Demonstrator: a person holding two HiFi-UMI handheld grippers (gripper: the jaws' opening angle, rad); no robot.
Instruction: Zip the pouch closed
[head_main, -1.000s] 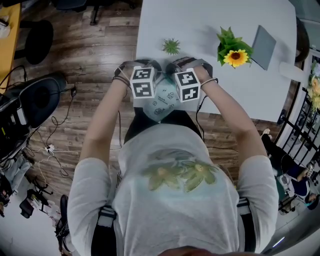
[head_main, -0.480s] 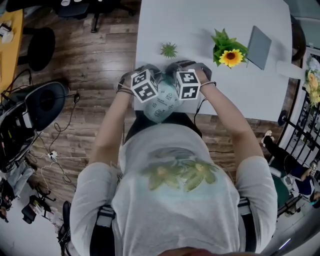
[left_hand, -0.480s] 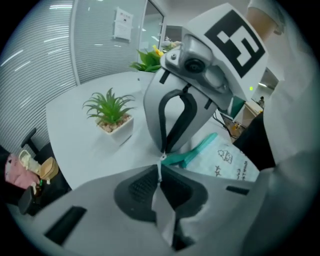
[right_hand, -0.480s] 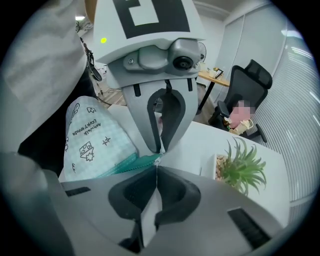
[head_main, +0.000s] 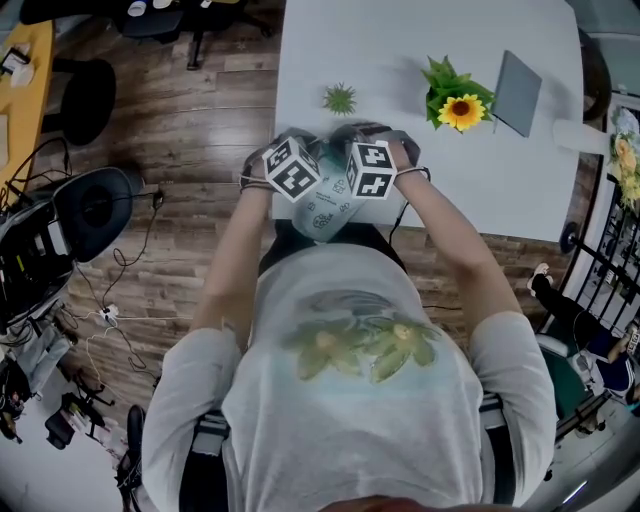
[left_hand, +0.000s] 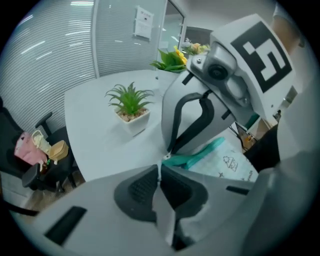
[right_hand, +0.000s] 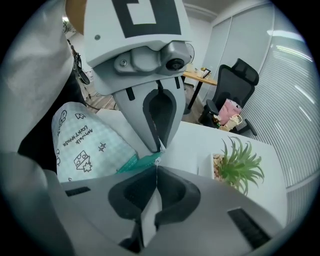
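A pale mint pouch (head_main: 330, 207) with small printed figures hangs at the near edge of the white table (head_main: 400, 40), between my two hands. Its teal zipper band (left_hand: 201, 154) runs up to where both grippers meet tip to tip. My left gripper (left_hand: 159, 172) is shut on a thin pale edge of the pouch. My right gripper (right_hand: 156, 172) is shut on a small white tab at the end of the zipper band (right_hand: 140, 161). In the head view the marker cubes cover both sets of jaws.
A small potted green plant (head_main: 340, 98) stands just beyond the grippers. Farther right are a sunflower pot (head_main: 460, 105) and a grey flat case (head_main: 522, 92). A black office chair (head_main: 90, 205) and cables lie on the wood floor at left.
The left gripper's cube has rolled, so its marker face now sits tilted. Both hands have stayed at the table edge with the pouch still between them.
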